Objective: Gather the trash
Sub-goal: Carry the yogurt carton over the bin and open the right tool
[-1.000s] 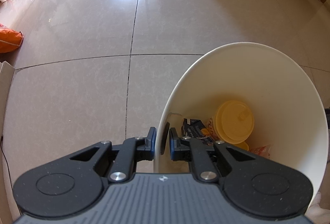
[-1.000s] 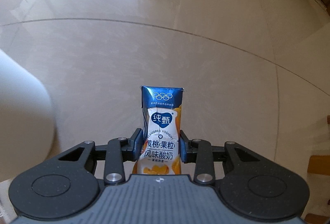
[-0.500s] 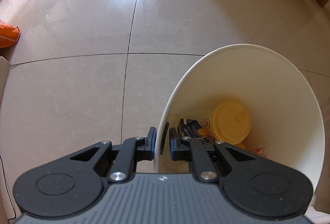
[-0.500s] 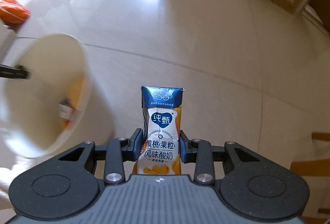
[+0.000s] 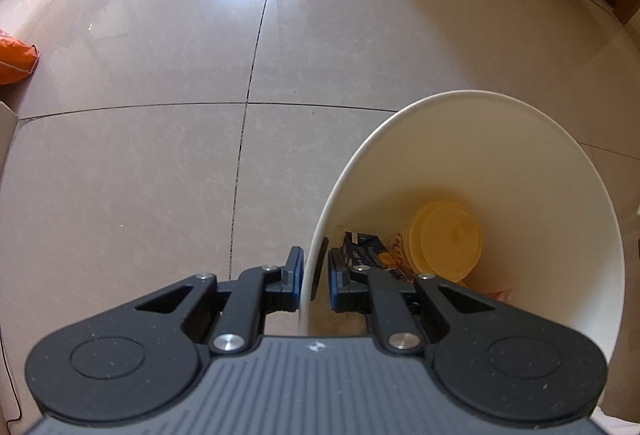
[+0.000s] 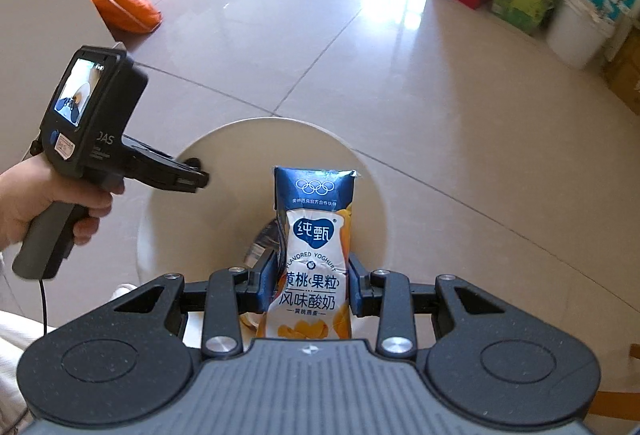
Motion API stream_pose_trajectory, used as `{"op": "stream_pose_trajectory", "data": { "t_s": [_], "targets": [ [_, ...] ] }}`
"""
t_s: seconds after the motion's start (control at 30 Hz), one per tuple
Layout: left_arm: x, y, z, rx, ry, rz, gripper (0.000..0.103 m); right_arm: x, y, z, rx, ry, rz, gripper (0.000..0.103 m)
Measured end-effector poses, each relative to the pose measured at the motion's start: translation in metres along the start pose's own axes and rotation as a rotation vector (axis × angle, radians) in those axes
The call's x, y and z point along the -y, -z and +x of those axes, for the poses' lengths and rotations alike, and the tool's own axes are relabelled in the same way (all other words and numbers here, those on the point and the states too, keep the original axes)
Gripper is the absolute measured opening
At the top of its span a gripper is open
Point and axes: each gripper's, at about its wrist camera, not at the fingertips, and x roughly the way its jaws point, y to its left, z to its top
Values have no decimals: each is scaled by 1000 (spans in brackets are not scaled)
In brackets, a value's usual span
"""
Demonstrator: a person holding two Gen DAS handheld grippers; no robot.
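My left gripper [image 5: 313, 272] is shut on the near rim of a white bin [image 5: 540, 171], holding it tilted above the floor. Inside lie a yellow lidded cup [image 5: 444, 239], a dark blue carton [image 5: 366, 249] and other scraps. My right gripper [image 6: 313, 281] is shut on a blue and white yoghurt carton [image 6: 314, 255], upright between the pads. In the right wrist view the carton hangs in front of the bin's mouth [image 6: 224, 155], and the left gripper [image 6: 192, 177] shows at the left, clamped on the bin's rim and held by a hand [image 6: 44, 195].
Glossy beige floor tiles [image 5: 160, 175] spread all around. An orange bag [image 6: 124, 1] lies at the far left beside a pale panel [image 6: 44, 15]. Boxes and a white bucket [image 6: 576, 31] line the far right wall.
My right gripper has swung left and up with the yoghurt carton until the bin's mouth lies just behind it. The left gripper has kept its hold on the rim, tipping slightly.
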Motion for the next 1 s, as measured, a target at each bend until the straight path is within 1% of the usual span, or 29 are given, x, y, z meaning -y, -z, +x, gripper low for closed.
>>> {"op": "stream_pose_trajectory", "data": {
  "t_s": [0.1,0.33,0.43,0.57,0.6,0.67,0.7,0.73,0.77,0.87,1.0],
  "targets": [
    [-1,-1,0,-3,2,1,11,-7,-6,19,-25,-24,16,40],
    [-6,-3,0,-7,22,-11,11,-23,-18,66,-72,-28,43,40],
    [-10,-4,0,-10,34,-20,11,-25,-23,80,-81,-31,53,40],
    [-14,-5,1,-12,39,-21,11,-29,-29,90,-55,-53,68,40],
    [-14,-5,1,-12,40,-22,11,-29,-30,91,-37,-81,68,41],
    [-16,-5,2,-14,46,-30,11,-32,-33,92,-20,-117,62,57],
    [-16,-5,2,-15,48,-32,11,-32,-33,92,-12,-109,68,73],
    [-17,-5,2,-15,50,-34,11,-31,-33,91,1,-97,74,78],
    [-18,-4,3,-16,50,-32,11,-30,-32,91,8,-92,74,79],
    [-17,-5,2,-16,47,-25,10,-21,-30,90,-9,-102,102,80],
    [-16,-5,3,-18,48,-29,10,-12,-22,82,-18,-78,124,84]
  ]
}}
